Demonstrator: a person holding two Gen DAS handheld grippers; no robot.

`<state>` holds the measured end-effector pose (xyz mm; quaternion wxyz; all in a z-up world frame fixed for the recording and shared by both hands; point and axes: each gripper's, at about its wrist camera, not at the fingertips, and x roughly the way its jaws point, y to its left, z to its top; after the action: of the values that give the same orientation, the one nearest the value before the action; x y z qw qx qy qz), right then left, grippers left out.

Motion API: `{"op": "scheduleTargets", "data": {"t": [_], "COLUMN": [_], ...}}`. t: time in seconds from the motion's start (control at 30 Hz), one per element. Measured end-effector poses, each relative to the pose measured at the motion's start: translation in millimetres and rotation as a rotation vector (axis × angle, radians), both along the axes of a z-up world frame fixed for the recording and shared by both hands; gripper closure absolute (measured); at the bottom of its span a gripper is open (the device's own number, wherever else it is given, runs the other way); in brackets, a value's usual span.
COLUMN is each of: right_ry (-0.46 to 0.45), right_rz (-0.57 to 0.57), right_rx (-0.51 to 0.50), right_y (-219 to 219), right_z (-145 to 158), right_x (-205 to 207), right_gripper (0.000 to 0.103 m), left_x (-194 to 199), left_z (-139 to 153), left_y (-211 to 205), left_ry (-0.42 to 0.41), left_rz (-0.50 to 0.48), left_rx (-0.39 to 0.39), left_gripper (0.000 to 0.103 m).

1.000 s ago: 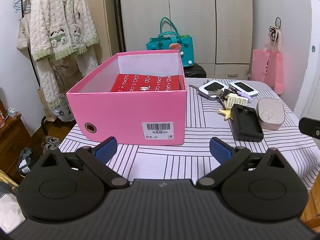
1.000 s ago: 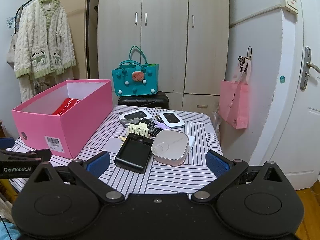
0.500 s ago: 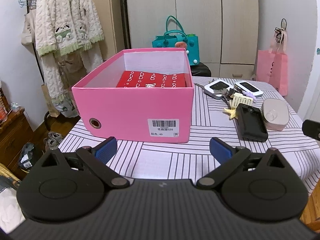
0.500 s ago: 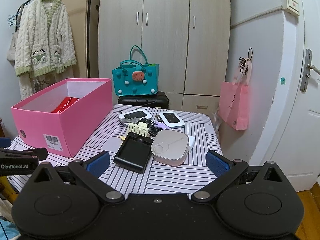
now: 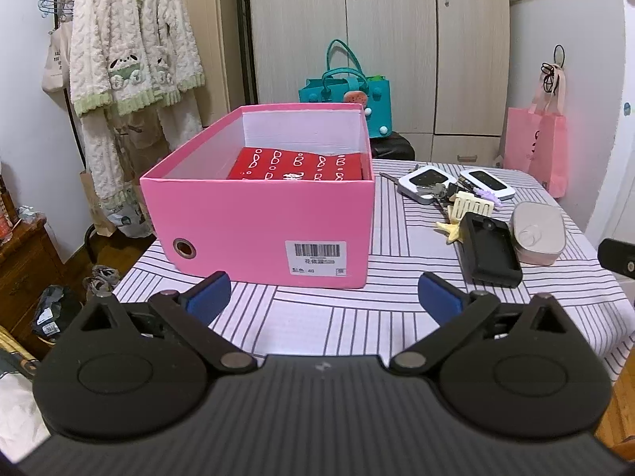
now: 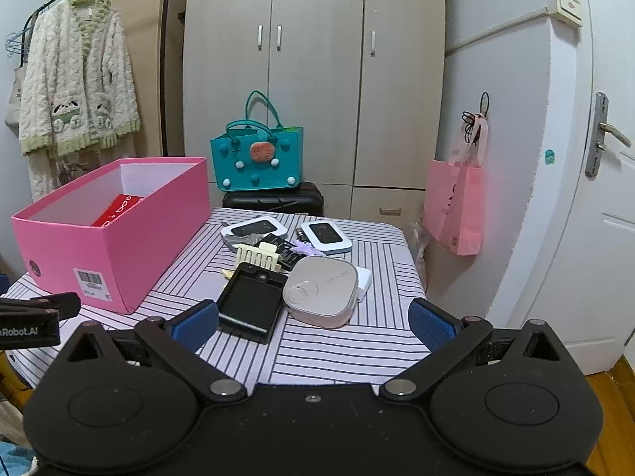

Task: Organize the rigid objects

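Left gripper (image 5: 322,291): matte black body, round side housings, silver pivot screws, blue padded fingers (image 5: 206,293). Right gripper (image 6: 313,323) looks identical, dust-specked; white "Robot.AI" lettering shows.

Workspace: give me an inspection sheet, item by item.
Surface: striped tablecloth over the table.
Job's things: pink box, open, holds a red box; beside it lie a black case, a grey oval case, two white handheld devices, a cream comb-like piece and keys.
Clutter: nothing seen.
Grippers: left tool open, empty; right tool open, empty.
Cables: nothing seen.
Surroundings: wardrobe, teal bag, pink bag, hanging cardigan.
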<state>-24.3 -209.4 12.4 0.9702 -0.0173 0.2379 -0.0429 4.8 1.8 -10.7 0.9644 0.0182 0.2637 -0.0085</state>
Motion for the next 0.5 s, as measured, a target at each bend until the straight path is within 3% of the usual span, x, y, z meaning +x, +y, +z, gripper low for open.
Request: {"op": "scheduleTargets", "data": {"t": [0.5], "right_ry": [0.005], "right_rz": [-0.030], "right_rx": [0.011], "right_y": [-12.3], "right_z": [-4.5], "right_x": [-1.4], "right_gripper": [0.000], "left_x": [-0.2], "left_z": [0.8], "left_y": [-8.6], "left_ry": [0.009], "left_rz": [-0.012], "left_rx": [-0.006], "left_gripper": [0.000]}}
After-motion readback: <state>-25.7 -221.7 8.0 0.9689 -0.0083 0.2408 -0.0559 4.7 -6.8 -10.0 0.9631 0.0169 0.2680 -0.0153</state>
